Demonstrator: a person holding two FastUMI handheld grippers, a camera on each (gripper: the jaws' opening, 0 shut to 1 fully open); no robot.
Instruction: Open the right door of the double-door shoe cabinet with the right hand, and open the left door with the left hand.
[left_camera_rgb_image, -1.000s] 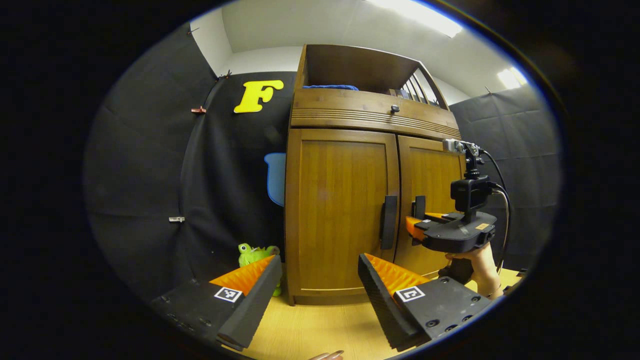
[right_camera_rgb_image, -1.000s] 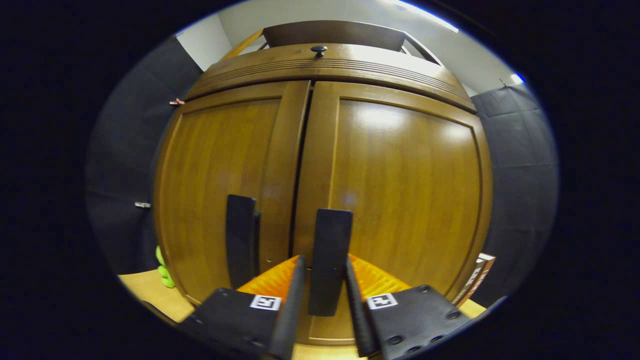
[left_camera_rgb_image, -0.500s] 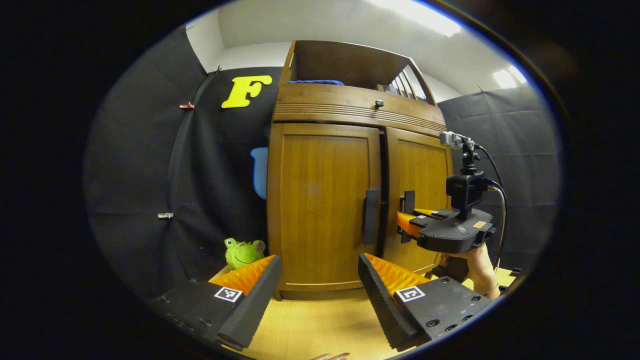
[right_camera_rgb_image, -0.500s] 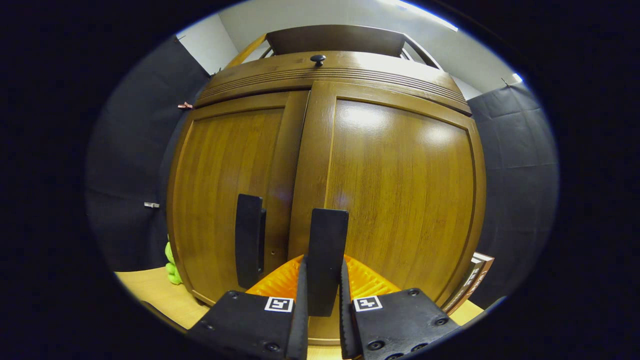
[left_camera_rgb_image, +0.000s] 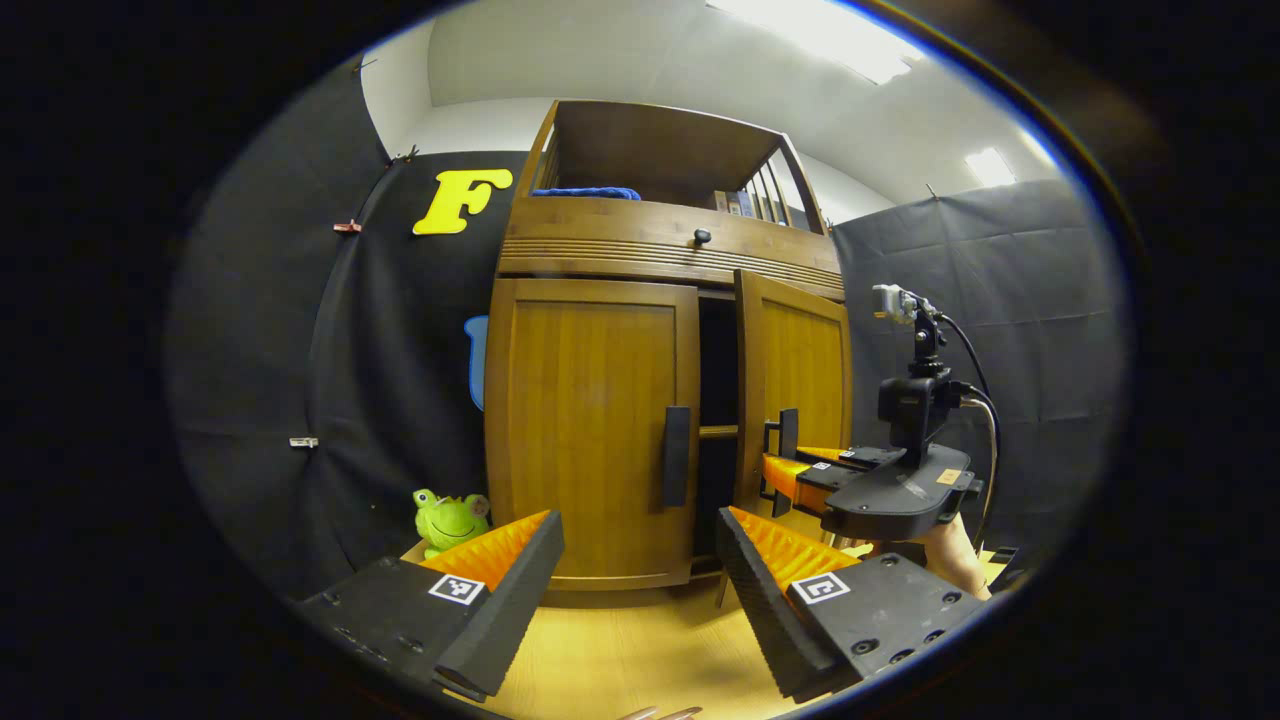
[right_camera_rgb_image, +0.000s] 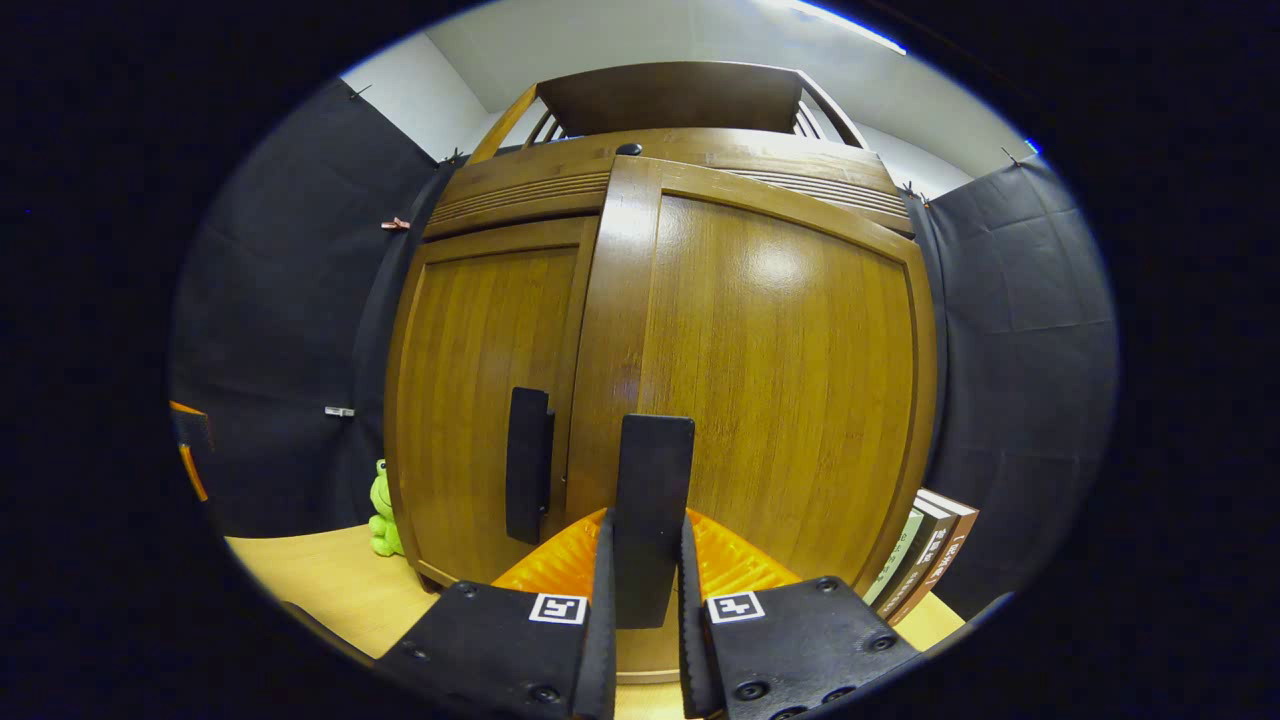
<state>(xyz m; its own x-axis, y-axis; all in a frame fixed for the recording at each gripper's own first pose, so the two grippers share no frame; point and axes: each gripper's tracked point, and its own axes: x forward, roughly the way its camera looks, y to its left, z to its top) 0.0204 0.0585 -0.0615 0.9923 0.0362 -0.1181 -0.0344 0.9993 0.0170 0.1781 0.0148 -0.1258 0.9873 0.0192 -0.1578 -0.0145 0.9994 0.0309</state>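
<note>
**Right door ajar, left door closed**

The right gripper (right_camera_rgb_image: 642, 590) is clamped on the right door's handle (right_camera_rgb_image: 654, 500), the right door (left_camera_rgb_image: 795, 375) swung partly out. The left gripper (left_camera_rgb_image: 635, 560), fingers apart, hovers before the closed left door (left_camera_rgb_image: 590, 420), apart from it.

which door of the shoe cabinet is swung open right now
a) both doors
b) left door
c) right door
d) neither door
c: in the left gripper view the right door is swung out with a dark gap beside it, the right gripper shut on its handle, while the left door sits flush.
</note>
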